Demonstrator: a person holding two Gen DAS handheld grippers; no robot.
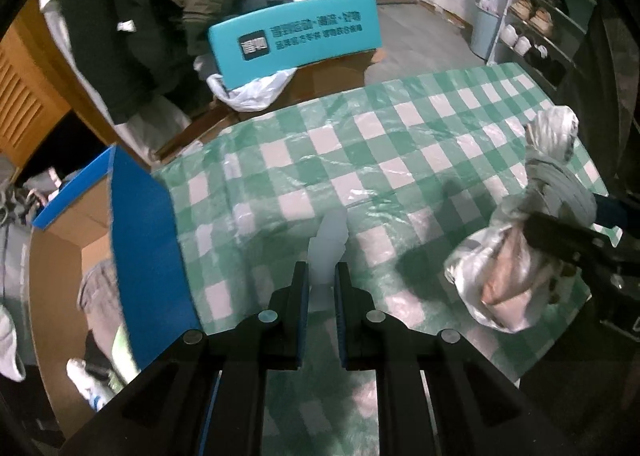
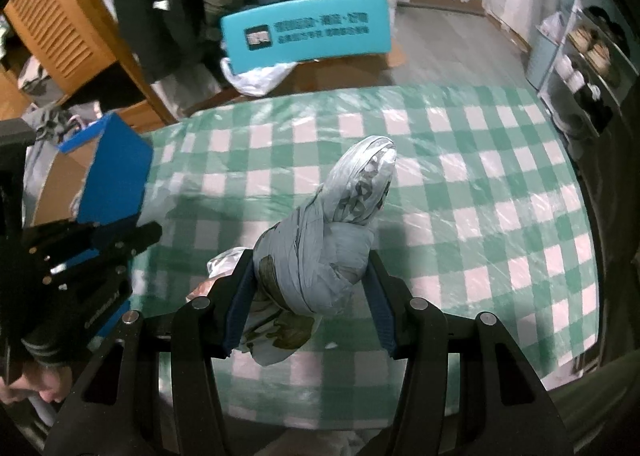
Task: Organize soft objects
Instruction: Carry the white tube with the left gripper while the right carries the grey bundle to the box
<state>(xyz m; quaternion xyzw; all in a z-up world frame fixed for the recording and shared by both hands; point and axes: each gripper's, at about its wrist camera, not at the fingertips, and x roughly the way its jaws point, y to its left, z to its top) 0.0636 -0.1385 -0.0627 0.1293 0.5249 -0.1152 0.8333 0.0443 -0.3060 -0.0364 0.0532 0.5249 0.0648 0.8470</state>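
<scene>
Over the tabletop with its green-and-white checked plastic cover, the left tongs are closed on a small, pale, translucent white soft piece that stands up between the jaws and pokes out past their tips. Just left of them stands an open blue cardboard box at the tabletop's edge, with grey cloth and other soft items lying inside. On the right side of the tabletop, the right tongs grip a crumpled silvery plastic bag bundle wrapped round its middle with grey tape; both blue-padded jaws press against the taped waist, and the bundle's narrow end points away from the camera, tilted upward. In the left wrist view the same bundle hangs low over the checked cover, casting a shadow beneath it. Beyond the far edge of the tabletop a teal chair back with printed lettering is visible, with a white plastic bag below it.
</scene>
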